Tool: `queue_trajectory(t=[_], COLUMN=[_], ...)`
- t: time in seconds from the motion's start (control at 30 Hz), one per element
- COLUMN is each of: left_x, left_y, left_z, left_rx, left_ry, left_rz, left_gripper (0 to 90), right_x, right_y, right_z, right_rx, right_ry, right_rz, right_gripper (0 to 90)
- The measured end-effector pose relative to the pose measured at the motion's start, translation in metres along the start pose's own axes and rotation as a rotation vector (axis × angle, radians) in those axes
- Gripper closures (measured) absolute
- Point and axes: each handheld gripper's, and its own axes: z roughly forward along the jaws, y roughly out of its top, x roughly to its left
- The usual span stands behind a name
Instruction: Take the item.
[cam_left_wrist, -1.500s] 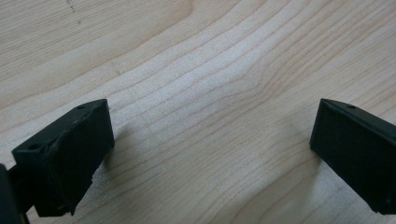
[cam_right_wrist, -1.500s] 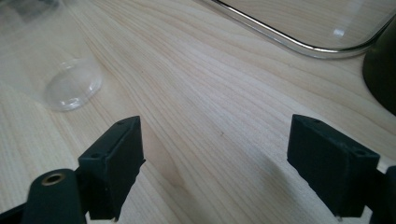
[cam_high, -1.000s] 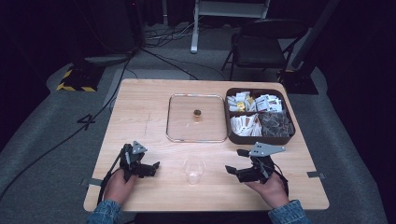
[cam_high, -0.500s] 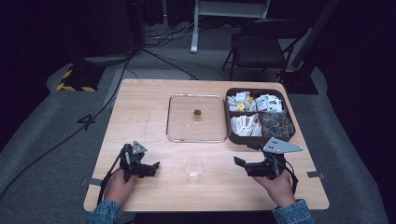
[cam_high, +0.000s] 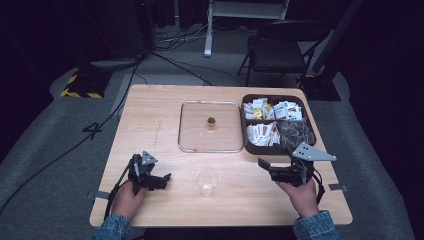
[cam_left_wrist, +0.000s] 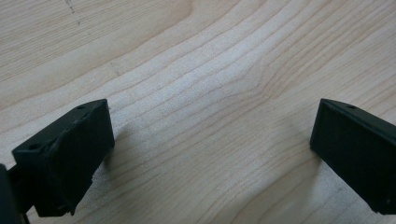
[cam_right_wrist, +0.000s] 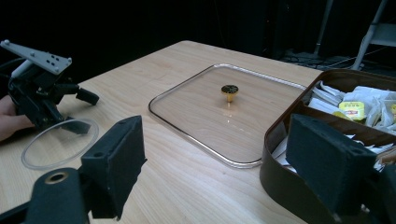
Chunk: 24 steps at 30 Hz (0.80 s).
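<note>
Right now both grippers are empty with jaws spread wide. The right gripper hovers at the near right, just near of the brown compartment tray; the left gripper rests low over bare wood at the near left, and its own view has nothing between the jaws except table grain.

Likely step: the right one goes for a packet out of the tray, with the clear plastic cup as the drop point. That's a judgement from the pose, not confirmed.

To do it well:
- Lift over the tray's near wall before descending; the rim sits right in front of the right-hand jaw in the right gripper view.
- Pick a single packet from the near-left compartment; they overlap, so come down at an edge and close slowly to avoid dragging neighbours.
- Keep clear of the glass lid just left of the tray; its gold knob stands up.
- The cup looks light and tippy; steadying it with the left gripper would help.

The tray is dark brown with rounded corners and four compartments: white and yellow sachets far, white sticks near-left, dark packets near-right. It sits on the right side of the table, touching or nearly touching the lid.
</note>
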Motion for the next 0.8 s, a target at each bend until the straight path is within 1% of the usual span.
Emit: queue_trajectory(t=[0.27,0.33,0.37,0.43,0.47,0.57,0.67,0.73,0.77,0.8], left_x=[0.000,0.000,0.000,0.000,0.000,0.000,0.000,0.000,0.000,0.000], left_y=[0.000,0.000,0.000,0.000,0.000,0.000,0.000,0.000,0.000,0.000], left_z=[0.000,0.000,0.000,0.000,0.000,0.000,0.000,0.000,0.000,0.000], left_rx=[0.000,0.000,0.000,-0.001,-0.001,0.000,0.000,-0.001,-0.001,-0.001], left_ry=[0.000,0.000,0.000,0.001,0.001,0.000,0.000,0.001,0.001,0.001], left_rz=[0.000,0.000,0.000,0.001,0.001,0.000,0.000,0.002,0.002,0.002], left_gripper=[0.0,0.0,0.0,0.0,0.0,0.0,0.0,0.0,0.0,0.0], right_x=[-0.016,-0.022,-0.026,-0.033,-0.037,-0.053,-0.070,-0.081,-0.087,-0.092], right_y=[0.003,0.003,0.004,0.005,0.006,0.010,0.013,0.014,0.014,0.014], right_z=[-0.004,-0.005,-0.005,-0.006,-0.006,-0.006,-0.006,-0.005,-0.004,-0.004], right_rx=[-0.038,-0.048,-0.054,-0.044,-0.032,0.006,0.041,0.050,0.058,0.070], right_ry=[-0.035,-0.056,-0.069,-0.096,-0.107,-0.124,-0.151,-0.174,-0.177,-0.180], right_rz=[0.050,0.049,0.038,0.020,0.019,0.040,0.032,0.031,0.036,0.051], right_gripper=[20.1,18.9,18.8,20.4,22.0,24.5,25.0,25.8,25.9,25.9])
